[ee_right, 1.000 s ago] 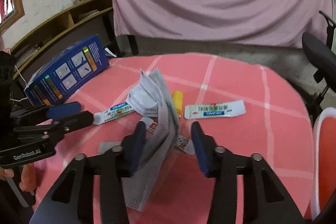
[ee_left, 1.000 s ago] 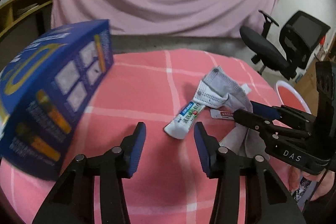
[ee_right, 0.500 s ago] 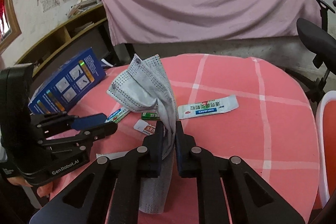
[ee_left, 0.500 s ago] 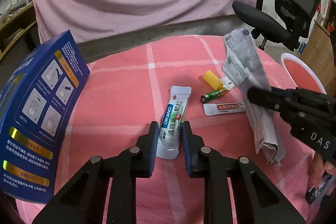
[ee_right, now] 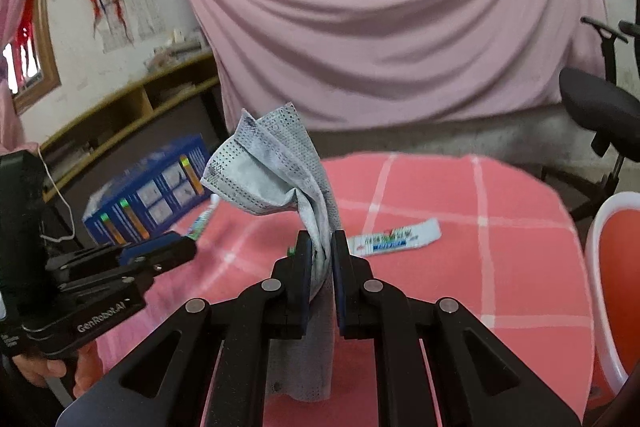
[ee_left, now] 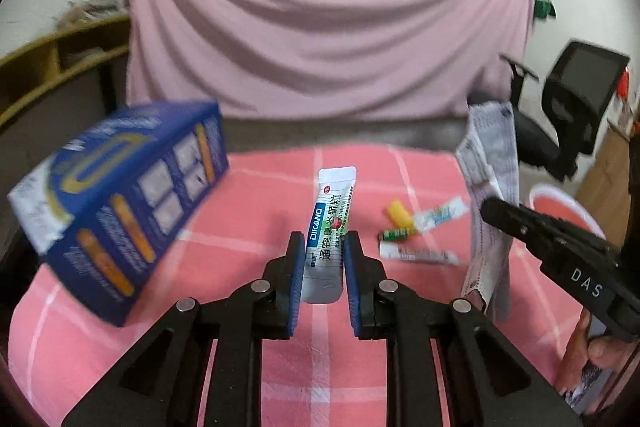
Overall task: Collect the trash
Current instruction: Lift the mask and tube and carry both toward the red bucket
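Note:
My left gripper point(ee_left: 323, 247) is shut on a white and green DIKANG sachet point(ee_left: 330, 223), which stands up off the pink checked tablecloth point(ee_left: 256, 259). The right gripper point(ee_right: 320, 247) is shut on a crumpled grey face mask point(ee_right: 276, 167), lifted above the table with its lower end hanging below the fingers. In the left wrist view the mask point(ee_left: 490, 187) hangs at the right from the right gripper's black fingers point(ee_left: 520, 223). On the cloth lie a yellow cap point(ee_left: 398, 211), a green battery point(ee_left: 396, 235) and two small sachets point(ee_left: 418, 256).
A blue box point(ee_left: 120, 203) stands on the table's left side. Another white sachet point(ee_right: 394, 238) lies on the cloth right of the mask. A white-rimmed red bin point(ee_right: 616, 267) stands off the table's right edge, a black office chair point(ee_left: 568, 115) behind it. A person's hand point(ee_right: 52, 367) holds the left gripper.
Both grippers closed, the left on the sachet and the right on the mask. Both then rose, lifting sachet and mask off the cloth.

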{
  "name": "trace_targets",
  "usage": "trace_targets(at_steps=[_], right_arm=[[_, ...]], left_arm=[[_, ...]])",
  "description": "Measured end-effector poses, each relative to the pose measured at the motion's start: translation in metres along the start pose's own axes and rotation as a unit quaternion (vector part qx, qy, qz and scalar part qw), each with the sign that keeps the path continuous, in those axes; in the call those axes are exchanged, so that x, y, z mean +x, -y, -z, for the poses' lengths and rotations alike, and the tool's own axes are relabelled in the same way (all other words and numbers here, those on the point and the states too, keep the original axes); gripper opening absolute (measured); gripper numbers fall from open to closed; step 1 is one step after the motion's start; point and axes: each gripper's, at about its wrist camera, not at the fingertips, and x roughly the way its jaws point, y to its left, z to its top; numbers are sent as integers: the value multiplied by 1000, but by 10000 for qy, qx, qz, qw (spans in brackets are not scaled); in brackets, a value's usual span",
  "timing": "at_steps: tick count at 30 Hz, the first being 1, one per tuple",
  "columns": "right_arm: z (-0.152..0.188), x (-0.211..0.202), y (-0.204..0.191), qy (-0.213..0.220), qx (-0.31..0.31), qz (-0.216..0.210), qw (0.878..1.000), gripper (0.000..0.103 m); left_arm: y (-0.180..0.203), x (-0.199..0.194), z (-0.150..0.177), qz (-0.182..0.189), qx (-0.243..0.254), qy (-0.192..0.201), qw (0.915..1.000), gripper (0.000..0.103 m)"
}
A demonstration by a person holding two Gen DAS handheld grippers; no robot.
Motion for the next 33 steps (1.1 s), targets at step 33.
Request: trace_targets(at_steps=[33], right_arm=[[-8, -169, 48, 3124, -301, 1214, 9417, 8]], left_arm=[[147, -113, -43, 590, 584, 2838, 9553, 16]])
